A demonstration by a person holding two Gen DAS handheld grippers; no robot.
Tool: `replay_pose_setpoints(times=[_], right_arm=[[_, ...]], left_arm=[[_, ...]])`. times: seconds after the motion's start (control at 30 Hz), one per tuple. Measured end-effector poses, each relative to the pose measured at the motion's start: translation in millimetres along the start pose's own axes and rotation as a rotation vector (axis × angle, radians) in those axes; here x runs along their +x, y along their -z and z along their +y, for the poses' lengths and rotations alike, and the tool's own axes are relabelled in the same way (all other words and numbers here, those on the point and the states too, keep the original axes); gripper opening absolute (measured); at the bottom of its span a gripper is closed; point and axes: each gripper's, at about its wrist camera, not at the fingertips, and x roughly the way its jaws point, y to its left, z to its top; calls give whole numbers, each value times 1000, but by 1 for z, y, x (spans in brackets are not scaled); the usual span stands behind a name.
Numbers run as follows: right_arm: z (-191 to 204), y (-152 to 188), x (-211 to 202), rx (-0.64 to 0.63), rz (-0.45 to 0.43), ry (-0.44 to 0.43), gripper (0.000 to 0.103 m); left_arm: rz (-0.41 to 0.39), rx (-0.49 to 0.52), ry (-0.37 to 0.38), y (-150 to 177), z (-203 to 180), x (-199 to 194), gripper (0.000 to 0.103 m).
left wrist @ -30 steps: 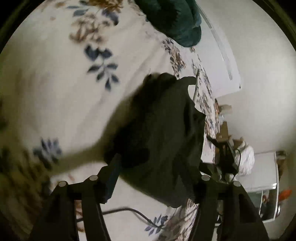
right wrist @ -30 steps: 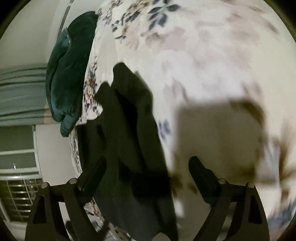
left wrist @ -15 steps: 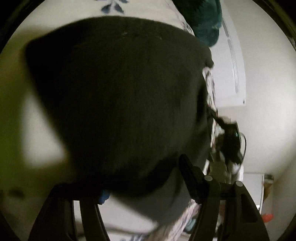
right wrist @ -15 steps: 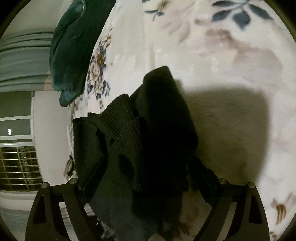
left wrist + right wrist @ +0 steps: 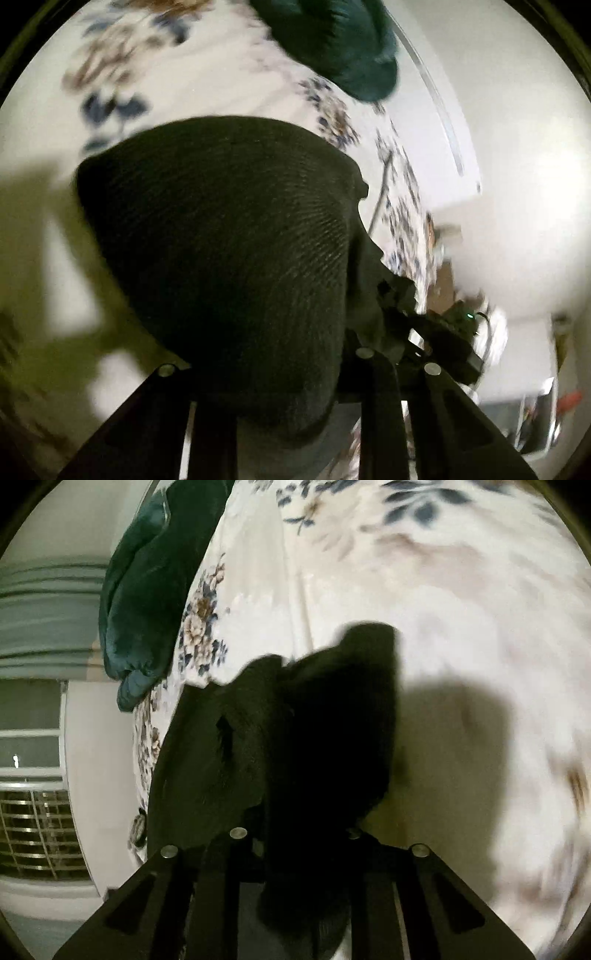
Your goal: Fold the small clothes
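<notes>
Black ribbed garment [image 5: 229, 258] hangs bunched between your two grippers over the floral bedsheet [image 5: 461, 609] — your left gripper [image 5: 266, 373] and right gripper [image 5: 295, 834] have both just been closing and now clench its fabric — with a dark green blanket [image 5: 144, 590] lying beyond.

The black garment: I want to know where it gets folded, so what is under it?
Under the black garment lies a floral sheet. The part directly beneath is covered by cloth and shadow.
</notes>
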Motion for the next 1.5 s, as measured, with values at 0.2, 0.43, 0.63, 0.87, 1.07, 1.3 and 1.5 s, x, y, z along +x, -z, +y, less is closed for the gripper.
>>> replay_pose_setpoints(times=[0.2,0.43,0.63,0.87,1.07,1.3,1.5], right_arm=[[-8,140,-65,144,-122,13,16],[-41,359,-102,435,-176,88,16],[-85,416,-79,501,-142,190,31],[-78,431,-101,487,-127,242,63],[-61,446,-147,421,-62,285,70],[-47,443,-196,338,-24,415,82],[-52,401,-204,195,-70,568,83]], left_arm=[[250,248,-32,-16,-13,-24,20],[587,474,-138,65,0,-40,21],[528,527,-295,94,13,-32,43],[440,572,-411,114,4,-62,45],[316,579,-486,126,-17,-118,47],[324,530,-518,165,-14,-134,48],[329,582,-572,202,-3,-79,48]])
